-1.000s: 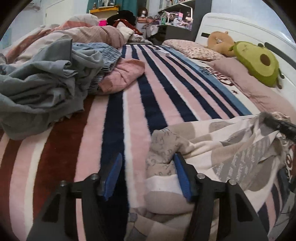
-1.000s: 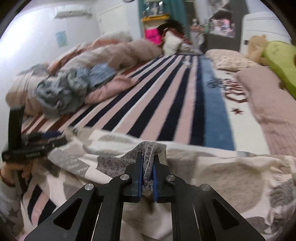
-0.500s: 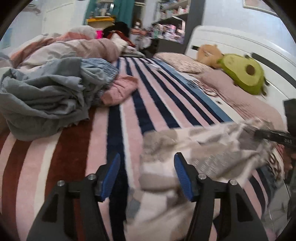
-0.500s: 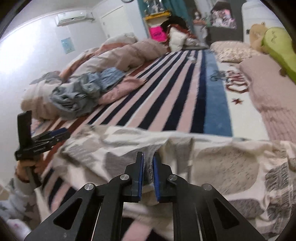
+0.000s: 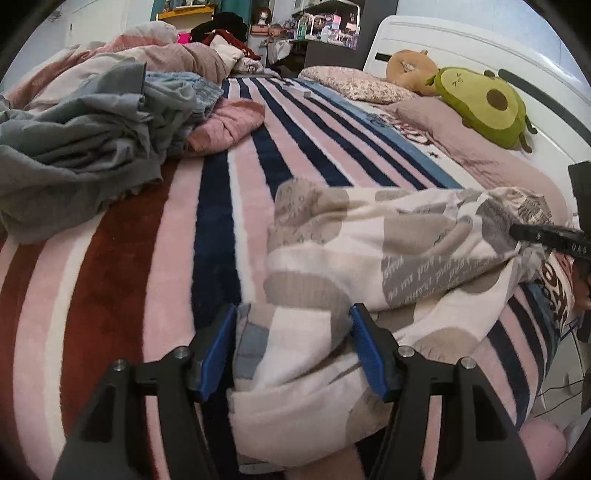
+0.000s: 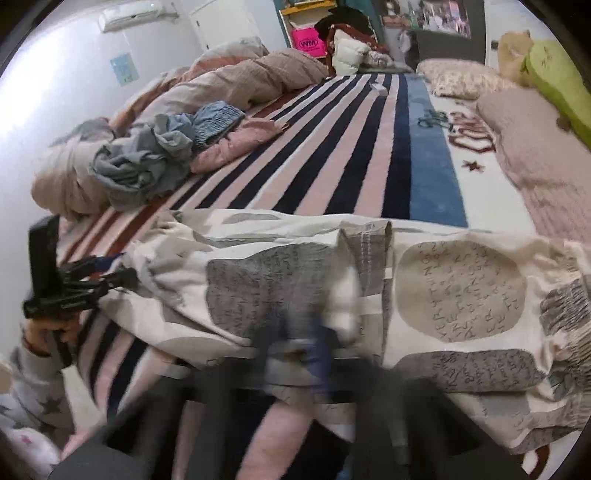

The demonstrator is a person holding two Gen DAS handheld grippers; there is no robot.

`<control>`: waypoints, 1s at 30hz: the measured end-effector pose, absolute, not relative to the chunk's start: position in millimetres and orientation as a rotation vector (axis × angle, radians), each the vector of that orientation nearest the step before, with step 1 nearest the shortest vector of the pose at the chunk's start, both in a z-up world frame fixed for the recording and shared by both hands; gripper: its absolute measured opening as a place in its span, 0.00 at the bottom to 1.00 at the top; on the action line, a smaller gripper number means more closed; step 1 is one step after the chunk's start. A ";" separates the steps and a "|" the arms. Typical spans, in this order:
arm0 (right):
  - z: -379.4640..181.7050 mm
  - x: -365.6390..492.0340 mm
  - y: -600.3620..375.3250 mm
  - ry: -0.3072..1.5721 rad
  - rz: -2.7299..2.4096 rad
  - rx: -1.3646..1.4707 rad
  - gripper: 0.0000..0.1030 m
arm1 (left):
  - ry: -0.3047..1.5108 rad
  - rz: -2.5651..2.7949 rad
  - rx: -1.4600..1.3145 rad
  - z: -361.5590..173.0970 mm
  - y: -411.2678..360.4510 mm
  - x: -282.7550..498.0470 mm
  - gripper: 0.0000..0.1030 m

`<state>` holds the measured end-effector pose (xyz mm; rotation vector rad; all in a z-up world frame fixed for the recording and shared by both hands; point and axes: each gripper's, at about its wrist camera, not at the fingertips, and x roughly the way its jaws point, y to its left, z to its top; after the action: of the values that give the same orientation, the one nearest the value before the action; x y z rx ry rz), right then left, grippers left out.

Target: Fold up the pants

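While your left gripper [image 5: 291,347] is gaping around one pair of pants [image 5: 388,251], your right gripper [image 6: 295,347] is blurring, its jaw state unclear; only its view is showing one air conditioner [image 6: 131,14].

Motion is blurring the right gripper [image 6: 295,350] so badly that nobody could be telling how its jaws stand, while the pants [image 6: 458,291] are running off the right edge and covering the near striped blanket [image 6: 369,147].
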<state>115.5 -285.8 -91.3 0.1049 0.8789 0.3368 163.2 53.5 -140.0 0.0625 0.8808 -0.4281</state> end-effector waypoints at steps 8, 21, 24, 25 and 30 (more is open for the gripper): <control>-96.0 90.6 -317.7 0.888 0.261 0.214 0.24 | 0.828 -0.415 -0.001 -128.7 68.9 151.8 0.61; -77.0 -18.1 -439.3 0.696 -0.256 0.329 0.71 | 0.745 -0.375 -0.036 -89.5 59.9 133.2 0.63; -90.4 -20.3 -455.5 0.703 -0.240 0.367 0.72 | 0.753 -0.374 -0.053 -92.5 51.7 135.1 0.63; -95.5 -16.6 -459.4 0.706 -0.200 0.399 0.72 | 0.754 -0.372 -0.057 -93.1 49.2 135.8 0.63; -112.8 12.1 -466.3 0.725 -0.134 0.407 0.72 | 0.736 -0.350 -0.047 -92.9 35.4 138.9 0.67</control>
<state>12.1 -466.3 -112.8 0.4075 0.7253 -0.1344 138.9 35.4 -92.9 -0.0474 0.7364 -0.3500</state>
